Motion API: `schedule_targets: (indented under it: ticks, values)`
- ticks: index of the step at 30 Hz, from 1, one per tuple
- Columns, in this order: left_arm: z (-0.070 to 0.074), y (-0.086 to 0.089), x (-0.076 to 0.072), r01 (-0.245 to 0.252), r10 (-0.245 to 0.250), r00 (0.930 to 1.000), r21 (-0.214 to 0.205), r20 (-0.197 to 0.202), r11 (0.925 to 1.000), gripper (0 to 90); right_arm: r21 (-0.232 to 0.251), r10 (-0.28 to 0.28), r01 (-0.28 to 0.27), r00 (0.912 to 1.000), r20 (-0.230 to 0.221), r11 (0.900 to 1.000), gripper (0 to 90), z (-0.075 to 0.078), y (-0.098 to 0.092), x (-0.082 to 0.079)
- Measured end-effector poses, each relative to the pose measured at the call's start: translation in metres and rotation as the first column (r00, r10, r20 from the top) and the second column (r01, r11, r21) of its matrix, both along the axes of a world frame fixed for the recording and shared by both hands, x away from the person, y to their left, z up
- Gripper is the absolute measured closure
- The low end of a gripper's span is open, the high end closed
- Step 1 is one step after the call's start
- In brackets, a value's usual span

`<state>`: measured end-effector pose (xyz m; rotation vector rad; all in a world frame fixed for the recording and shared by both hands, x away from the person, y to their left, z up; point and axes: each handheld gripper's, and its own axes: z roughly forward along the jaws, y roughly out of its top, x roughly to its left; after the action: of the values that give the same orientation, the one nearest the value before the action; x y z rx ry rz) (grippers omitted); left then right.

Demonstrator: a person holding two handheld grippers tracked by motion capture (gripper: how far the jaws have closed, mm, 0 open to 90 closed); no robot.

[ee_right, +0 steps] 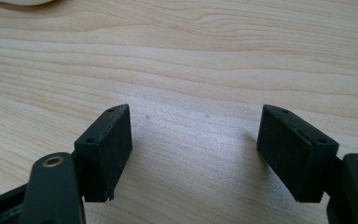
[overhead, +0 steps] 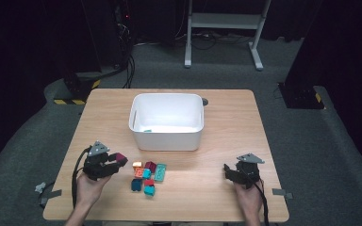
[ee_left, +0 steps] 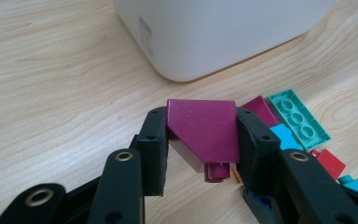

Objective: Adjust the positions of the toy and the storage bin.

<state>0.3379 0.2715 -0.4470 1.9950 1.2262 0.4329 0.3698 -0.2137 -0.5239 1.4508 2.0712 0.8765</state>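
Left gripper [ee_left: 200, 140] view: jaws clamped on magenta block [ee_left: 205, 130], sloped face visible. High view: right gripper [overhead: 238, 173] apart from brick pile [overhead: 147, 176]; own view: jaws spread over bare table [ee_right: 191, 60].

I see bare table [overhead: 226, 141] from my right gripper [overhead: 231, 173] toward eleven o'clock. The bin [overhead: 166, 136] blocks twelve; the bricks [overhead: 147, 176] lie at six of it.
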Motion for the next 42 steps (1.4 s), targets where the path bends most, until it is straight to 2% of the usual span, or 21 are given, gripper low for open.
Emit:
schedule_targets:
  ticks: [7, 9, 12, 20, 24, 27, 32, 38, 42]
  values:
    - [0.012, -0.001, 0.004, -0.009, 0.009, 1.0, 0.001, 0.002, 1.0, 58.6, 0.001, 0.0, 0.0, 1.0, 0.002, 1.0, 27.0, 0.0, 0.0, 0.001]
    - [0.017, -0.001, 0.003, -0.013, 0.013, 0.9999, -0.009, 0.001, 0.9999, 58.6, 0.001, 0.0, 0.0, 1.0, 0.002, 1.0, 27.0, 0.0, 0.0, 0.001]
    - [0.026, -0.002, 0.004, -0.012, 0.012, 0.9999, 0.0, 0.011, 0.9999, 58.6, 0.002, 0.0, 0.0, 1.0, 0.0, 1.0, 27.0, 0.0, 0.0, 0.001]
    - [0.049, -0.006, 0.016, 0.033, -0.033, 0.9982, -0.002, 0.05, 0.9994, 58.6, -0.003, 0.002, -0.002, 1.0, 0.003, 1.0, 26.9, 0.0, 0.0, 0.001]
    - [0.059, -0.008, 0.025, 0.053, -0.052, 0.9962, -0.025, 0.07, 0.9983, 58.6, -0.003, 0.002, -0.002, 1.0, 0.003, 1.0, 26.9, 0.0, 0.0, 0.001]
    - [0.065, -0.009, 0.031, 0.064, -0.059, 0.996, -0.076, 0.066, 0.9951, 58.6, -0.004, 0.003, -0.003, 1.0, 0.003, 1.0, 26.7, 0.0, 0.0, 0.001]
    - [0.076, -0.015, 0.041, 0.084, -0.079, 0.9943, -0.06, 0.072, 0.9947, 58.6, -0.004, 0.003, -0.003, 1.0, 0.004, 1.0, 26.7, 0.0, 0.0, 0.001]
    - [0.089, -0.014, 0.057, 0.086, -0.078, 0.9948, -0.117, 0.066, 0.9895, 58.6, -0.001, 0.005, -0.005, 1.0, 0.001, 1.0, 26.5, 0.0, 0.0, 0.0]
    - [0.095, -0.016, 0.068, 0.09, -0.085, 0.995, -0.115, 0.054, 0.9893, 58.6, -0.001, 0.006, -0.006, 1.0, 0.001, 1.0, 26.5, 0.0, 0.0, 0.0]
